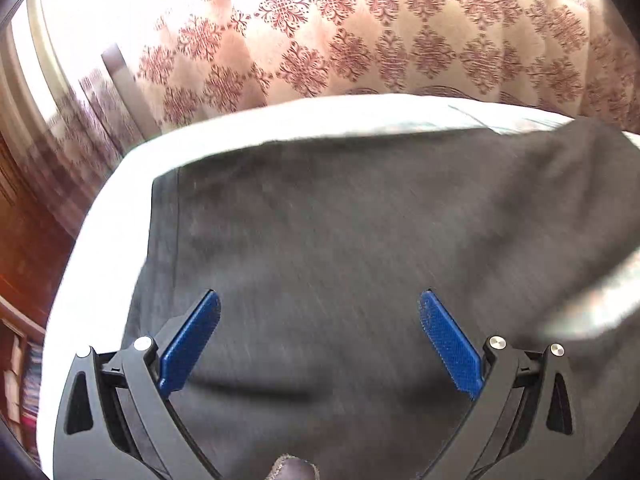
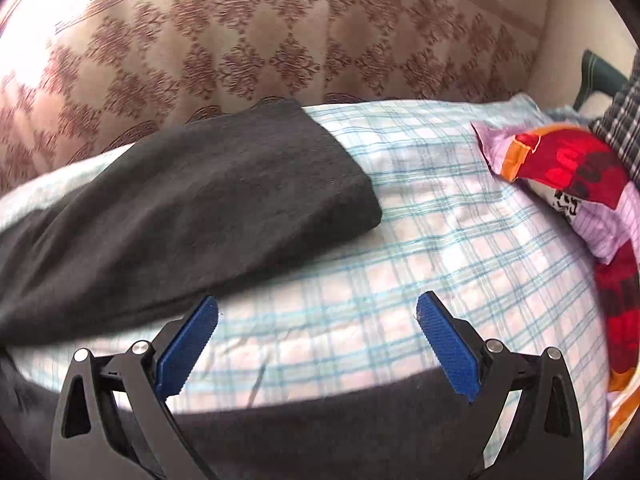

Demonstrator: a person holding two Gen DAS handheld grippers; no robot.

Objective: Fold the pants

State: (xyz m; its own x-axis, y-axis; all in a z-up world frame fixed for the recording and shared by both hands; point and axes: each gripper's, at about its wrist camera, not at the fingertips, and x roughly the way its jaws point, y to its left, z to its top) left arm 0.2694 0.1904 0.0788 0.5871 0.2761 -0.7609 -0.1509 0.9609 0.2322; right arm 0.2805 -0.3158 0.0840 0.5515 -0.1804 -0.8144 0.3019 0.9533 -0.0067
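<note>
Bed with a pale blue-and-pink checked cotton sheet [image 2: 440, 208] is the landmark; a cream curtain with a brown floral lattice print [image 2: 240, 40] hangs behind it. Dark charcoal-grey knit pants [image 2: 200, 200] lie spread across the sheet, one leg end reaching toward the curtain side, a second dark band of cloth along the near edge of the sheet. A red, orange and lilac printed pillow [image 2: 568, 176] sits at the far right of the sheet, well apart from the pants. Left gripper [image 1: 320, 336] hovers over the broad pants panel, blue pads spread wide, holding nothing. Right gripper [image 2: 318, 340] likewise wide open and empty, over bare sheet between the two cloth bands. Judgement: between folds; next move calls for pinching an edge with each claw.
</note>
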